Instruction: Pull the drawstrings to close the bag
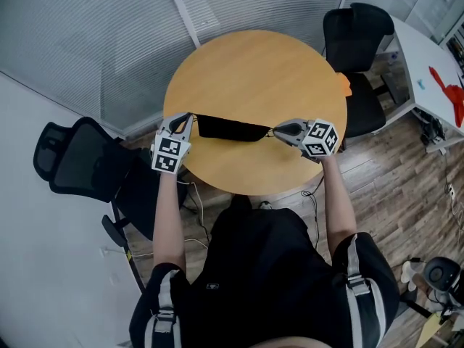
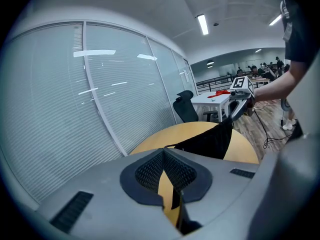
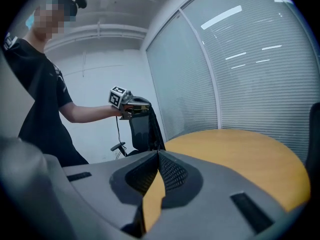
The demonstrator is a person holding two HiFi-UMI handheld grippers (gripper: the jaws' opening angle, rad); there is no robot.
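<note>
With the bag (image 1: 230,129) stretched above the desk's (image 1: 254,64) near edge between left tongs (image 1: 188,119) and right tongs (image 1: 276,130), each clamped shut on a drawstring (image 2: 176,200), a harder pull could slip one thin drawstring free, dropping that end with the mouth half-closed.

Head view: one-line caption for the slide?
Left tool and right tool, each shut on a drawstring, hold the black bag stretched over the round table.
</note>
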